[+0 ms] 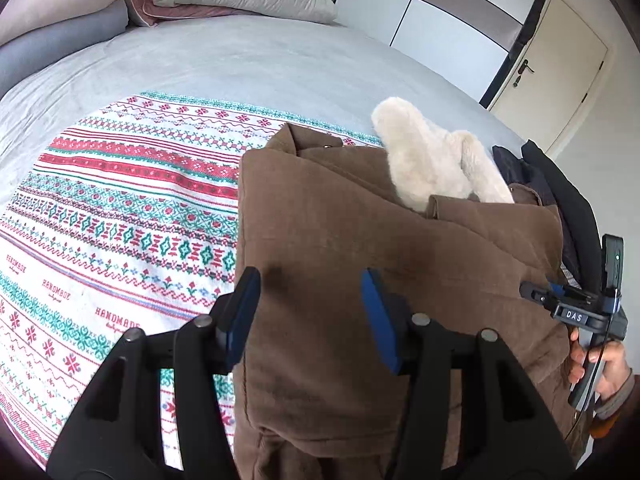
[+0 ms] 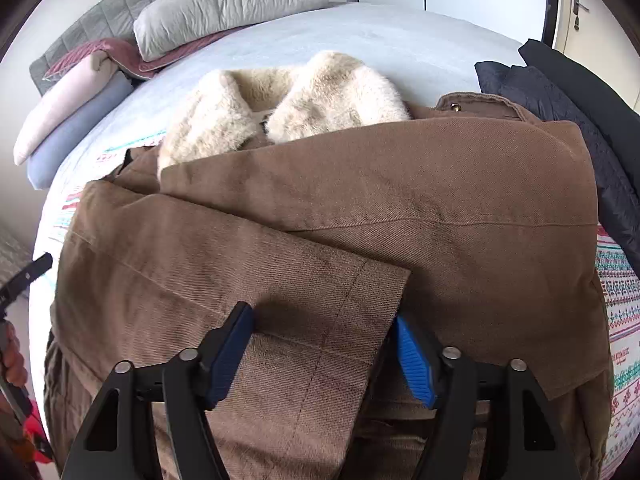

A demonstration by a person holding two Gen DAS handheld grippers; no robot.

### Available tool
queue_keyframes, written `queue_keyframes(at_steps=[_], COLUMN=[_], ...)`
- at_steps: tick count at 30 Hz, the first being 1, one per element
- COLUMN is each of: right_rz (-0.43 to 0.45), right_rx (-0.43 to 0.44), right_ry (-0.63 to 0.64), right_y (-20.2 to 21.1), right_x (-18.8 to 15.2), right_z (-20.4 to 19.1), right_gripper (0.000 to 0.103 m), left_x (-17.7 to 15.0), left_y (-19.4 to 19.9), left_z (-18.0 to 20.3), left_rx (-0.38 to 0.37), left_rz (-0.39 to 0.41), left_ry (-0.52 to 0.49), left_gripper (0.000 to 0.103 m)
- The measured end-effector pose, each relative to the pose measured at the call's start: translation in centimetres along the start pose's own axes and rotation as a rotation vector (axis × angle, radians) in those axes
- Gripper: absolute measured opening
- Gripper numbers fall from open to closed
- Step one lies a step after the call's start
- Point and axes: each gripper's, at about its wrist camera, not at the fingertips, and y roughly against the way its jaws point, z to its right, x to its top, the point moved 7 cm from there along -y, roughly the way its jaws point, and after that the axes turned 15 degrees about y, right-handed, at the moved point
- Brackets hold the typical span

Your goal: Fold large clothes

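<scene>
A brown coat [image 1: 360,240] with a cream fur collar [image 1: 428,160] lies folded on the bed, its sleeves laid across the body. My left gripper [image 1: 310,308] hovers open over the coat's left edge, one finger above the patterned blanket and the other above brown cloth. In the right wrist view the coat [image 2: 440,200] fills the middle, with the collar [image 2: 288,100] at the far end. My right gripper [image 2: 324,352] is open, and the flat cuff of a folded sleeve [image 2: 312,292] lies between its blue pads, which do not press it.
A white, red and teal patterned blanket [image 1: 120,208] covers the grey bed [image 1: 240,56] under the coat. Pillows [image 2: 224,12] are stacked at the headboard. Dark garments [image 2: 560,92] lie to the coat's right. A hand [image 1: 600,360] holds the right gripper's handle at the picture's edge.
</scene>
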Motion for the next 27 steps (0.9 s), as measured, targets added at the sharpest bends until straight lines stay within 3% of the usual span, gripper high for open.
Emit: queue_keyframes(at_steps=[1, 2, 3, 5, 7, 9, 11, 17, 20, 21, 23, 27], right_rz=[0.02, 0.033, 0.04, 0.079, 0.126, 0.158, 0.196, 0.322, 0.29, 0.255, 0.201, 0.242], right_rx=[-0.013, -0.03, -0.031, -0.016, -0.026, -0.055, -0.099, -0.244, -0.273, -0.277, -0.28, -0.257], right_ry=[0.002, 0.0, -0.002, 0.015, 0.059, 0.095, 0.127, 0.208, 0.202, 0.194, 0.168, 0.144], right_y=[0.1, 0.4, 0.7, 2.0, 3.7, 5.1, 6.4, 8.4, 5.8, 4.6, 3.0, 2.7], right_x=[0.2, 0.2, 0.4, 0.8, 1.4, 2.4, 3.7, 8.0, 9.1, 9.1, 8.5, 7.5], right_z=[-0.1, -0.1, 0.0, 0.0, -0.2, -0.5, -1.0, -1.9, -1.3, -1.0, -0.2, -0.3], right_gripper=[0.05, 0.024, 0.014, 0.009, 0.008, 0.008, 0.007, 0.007, 0.01, 0.012, 0.02, 0.027], left_x=[0.6, 1.1, 1.6, 2.4, 3.0, 3.4, 3.5, 3.9, 4.4, 4.6, 4.5, 3.0], left_y=[-0.8, -1.5, -2.0, -2.9, -3.8, -4.1, -3.3, 0.4, -0.3, -0.4, 0.0, 0.7], left_z=[-0.3, -0.4, -0.6, -0.9, -1.4, -1.7, -1.5, -1.7, -2.6, -2.8, -2.4, 0.0], left_rx=[-0.003, -0.007, -0.012, -0.021, -0.037, -0.065, -0.074, -0.085, 0.059, 0.069, 0.016, -0.06], left_rz=[-0.011, -0.019, -0.019, -0.021, -0.041, -0.052, -0.011, 0.186, 0.226, 0.224, 0.205, 0.168], left_ry=[0.013, 0.02, 0.025, 0.038, 0.083, 0.129, 0.141, 0.165, 0.135, 0.14, 0.147, 0.055], left_gripper=[0.054, 0.054, 0.054, 0.052, 0.041, 0.013, 0.009, 0.009, 0.011, 0.014, 0.019, 0.021])
